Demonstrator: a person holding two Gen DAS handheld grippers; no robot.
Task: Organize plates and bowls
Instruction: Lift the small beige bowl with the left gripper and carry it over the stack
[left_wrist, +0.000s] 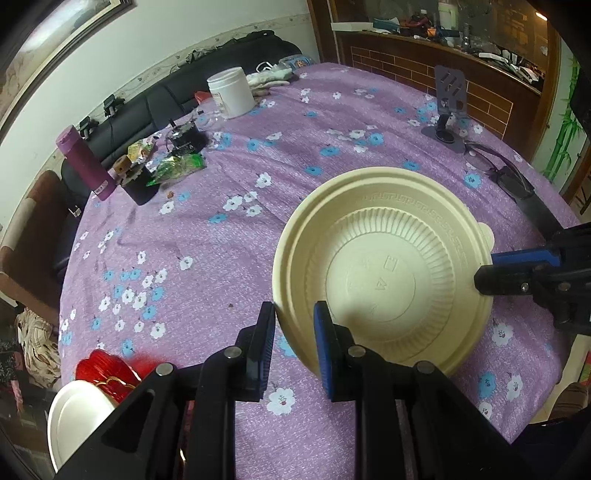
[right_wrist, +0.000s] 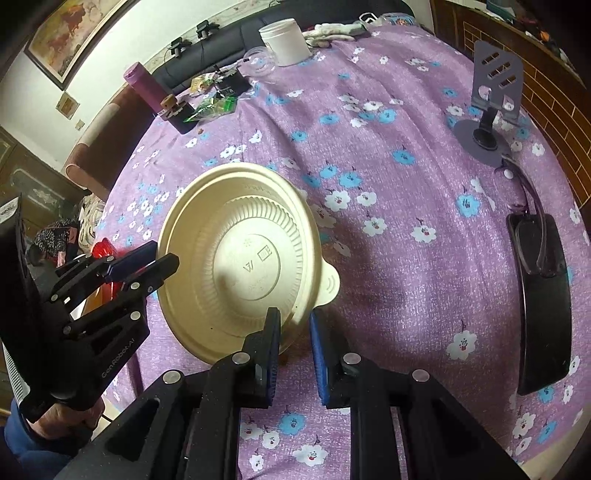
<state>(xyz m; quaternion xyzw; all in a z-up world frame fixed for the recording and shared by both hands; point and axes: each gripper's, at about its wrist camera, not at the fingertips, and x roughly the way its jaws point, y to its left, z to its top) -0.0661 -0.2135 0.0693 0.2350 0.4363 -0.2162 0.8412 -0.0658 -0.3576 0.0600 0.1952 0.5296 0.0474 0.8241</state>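
The cream bowl is looking like matt moulded plastic (ribbed underneath), lying on a woven purple floral tablecloth; the jar is showing smooth white plastic.

The left hand-held gripper and the right hand-held gripper both angle downward, jaws nearly closed on opposite rims.

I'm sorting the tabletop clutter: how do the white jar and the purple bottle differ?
The white jar is squat and wide; the purple bottle is slim and tall. The jar stands upright near the table's far edge; the bottle looks tilted, at the left edge beside dark containers. Both are closed cylinders resting on the floral tablecloth.
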